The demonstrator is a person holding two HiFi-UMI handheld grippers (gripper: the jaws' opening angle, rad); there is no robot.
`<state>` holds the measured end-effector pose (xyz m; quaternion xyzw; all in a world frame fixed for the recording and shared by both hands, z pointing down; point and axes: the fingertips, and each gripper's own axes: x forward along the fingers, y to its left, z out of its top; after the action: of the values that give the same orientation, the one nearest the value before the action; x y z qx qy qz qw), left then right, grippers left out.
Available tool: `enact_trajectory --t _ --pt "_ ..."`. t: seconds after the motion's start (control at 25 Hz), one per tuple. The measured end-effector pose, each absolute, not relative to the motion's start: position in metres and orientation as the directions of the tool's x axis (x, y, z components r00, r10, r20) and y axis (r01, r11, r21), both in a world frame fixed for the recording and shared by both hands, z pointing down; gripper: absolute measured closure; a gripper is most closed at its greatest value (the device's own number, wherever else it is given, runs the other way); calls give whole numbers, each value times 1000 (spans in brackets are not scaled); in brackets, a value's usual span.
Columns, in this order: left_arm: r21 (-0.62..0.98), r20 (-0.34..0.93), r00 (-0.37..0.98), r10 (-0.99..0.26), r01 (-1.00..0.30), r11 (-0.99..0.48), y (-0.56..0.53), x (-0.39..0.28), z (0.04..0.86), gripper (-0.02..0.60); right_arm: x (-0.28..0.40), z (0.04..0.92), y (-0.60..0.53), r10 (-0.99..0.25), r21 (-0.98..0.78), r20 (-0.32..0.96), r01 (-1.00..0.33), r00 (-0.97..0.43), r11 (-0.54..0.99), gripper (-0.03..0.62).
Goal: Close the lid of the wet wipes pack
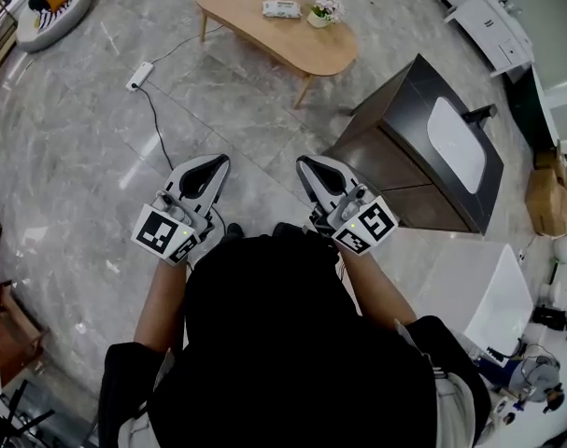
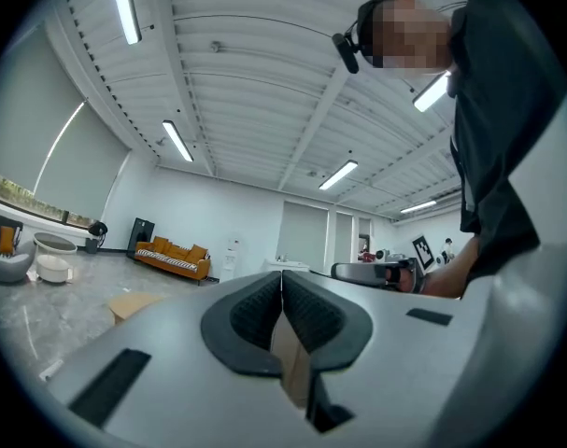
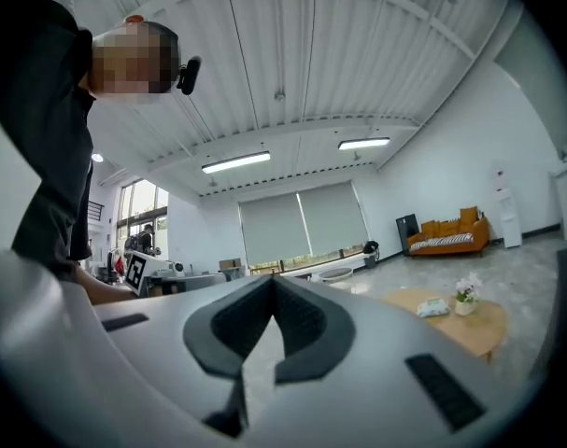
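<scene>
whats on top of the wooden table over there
A wet wipes pack and a small pot of flowers sit side by side on the wooden table. Nothing else shows on it. The pack is too small to tell whether its lid is open.

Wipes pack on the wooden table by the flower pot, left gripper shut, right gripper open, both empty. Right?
No: the right gripper is shut too, jaws together on nothing, per the right gripper view. Rest holds: wipes pack on the wooden table by the flower pot, left gripper shut, both empty.
</scene>
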<state>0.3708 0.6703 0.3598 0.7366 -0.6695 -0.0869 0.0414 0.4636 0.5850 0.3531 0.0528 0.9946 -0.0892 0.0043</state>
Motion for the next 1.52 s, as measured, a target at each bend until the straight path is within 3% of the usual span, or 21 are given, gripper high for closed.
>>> enact_trajectory --t 0.24,0.52,0.8,1.28,1.52 --pt "281 -88 120 -989 -949 -140 667 357 381 565 465 365 575 -5 -188 39 -12 -999 982 583" --pt "363 -88 123 -989 -920 -147 636 339 398 565 457 391 543 -29 -214 126 -55 -992 975 583" --pt "362 -40 107 -993 -925 -114 579 297 407 565 396 393 486 13 -222 90 -7 -996 975 583" --pt "198 36 97 -995 -976 -88 438 209 351 565 287 361 348 102 -291 -62 116 -993 950 583" --pt "302 93 32 -995 -953 -3 420 180 393 565 238 386 321 198 -295 -11 193 -980 936 583"
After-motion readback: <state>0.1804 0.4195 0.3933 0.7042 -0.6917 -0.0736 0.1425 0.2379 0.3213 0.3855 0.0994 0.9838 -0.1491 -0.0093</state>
